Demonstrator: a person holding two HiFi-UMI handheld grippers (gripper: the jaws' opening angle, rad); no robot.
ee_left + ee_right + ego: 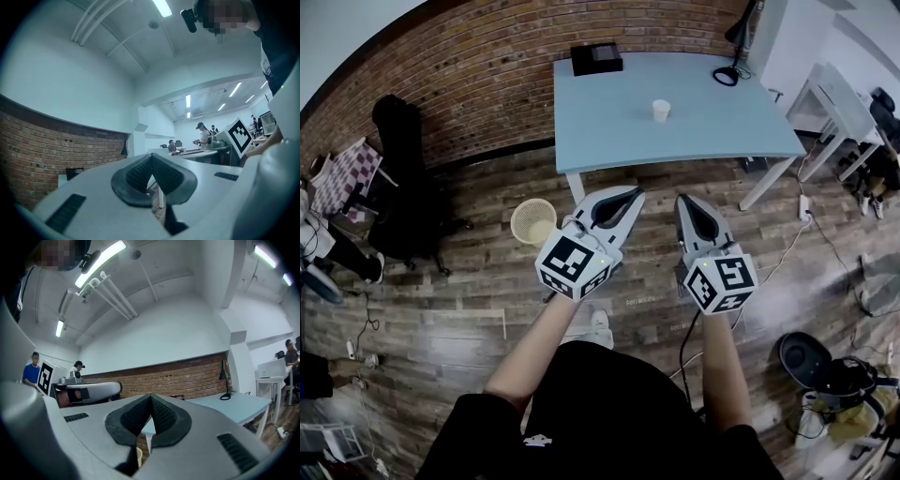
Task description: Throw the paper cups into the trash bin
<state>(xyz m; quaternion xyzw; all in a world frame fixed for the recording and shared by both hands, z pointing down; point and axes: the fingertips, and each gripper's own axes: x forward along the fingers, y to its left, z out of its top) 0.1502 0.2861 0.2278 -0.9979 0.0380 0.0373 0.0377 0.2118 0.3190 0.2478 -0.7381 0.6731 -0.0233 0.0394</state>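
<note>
A single white paper cup [661, 110] stands upright near the middle of the light blue table [609, 122]. A cream mesh trash bin [534, 221] stands on the wood floor left of the table's near leg. Both grippers are held side by side at level height over the floor, short of the table's front edge. My left gripper [629, 193] is shut with nothing between its pads [140, 173]. My right gripper [684, 201] is also shut and empty, its pads [161, 416] meeting at the tip. The bin lies left of the left gripper.
A black box [596, 59] sits at the table's far left edge, and a black desk lamp [729, 73] at its far right. A brick wall [487, 75] runs behind. A dark chair [403, 197] stands left; cables and a white table [839, 108] lie right.
</note>
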